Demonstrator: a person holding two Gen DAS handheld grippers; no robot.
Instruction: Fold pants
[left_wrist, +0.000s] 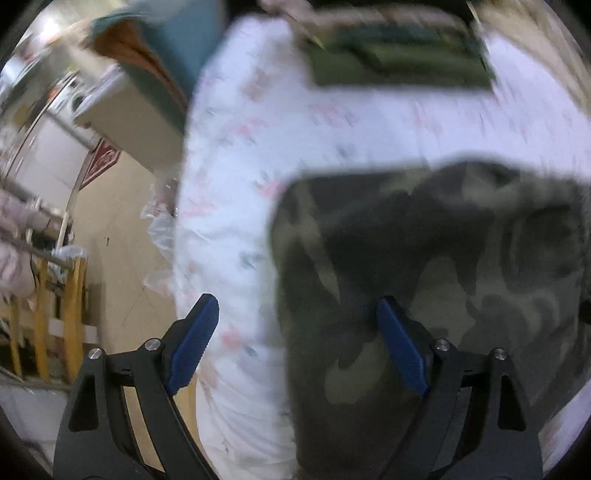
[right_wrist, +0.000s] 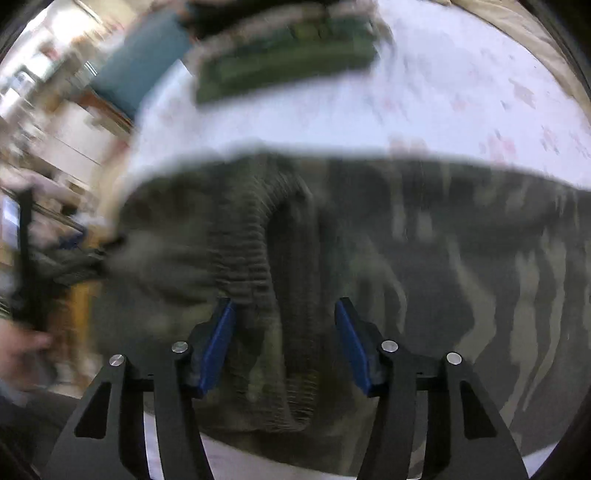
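Lying on the white floral sheet (left_wrist: 236, 155), the camouflage pants (left_wrist: 424, 280) looked gathered into a compact block with a squared edge, so at least one fold seemed done, though blur hid how many. Both the left gripper (left_wrist: 295, 343) and the right gripper (right_wrist: 284, 343) were spread wide, gripping nothing, the right one straddling the ribbed waistband (right_wrist: 243, 243). A folded green stack (right_wrist: 284, 59) sat well apart; likely a last fold or tidying remained.
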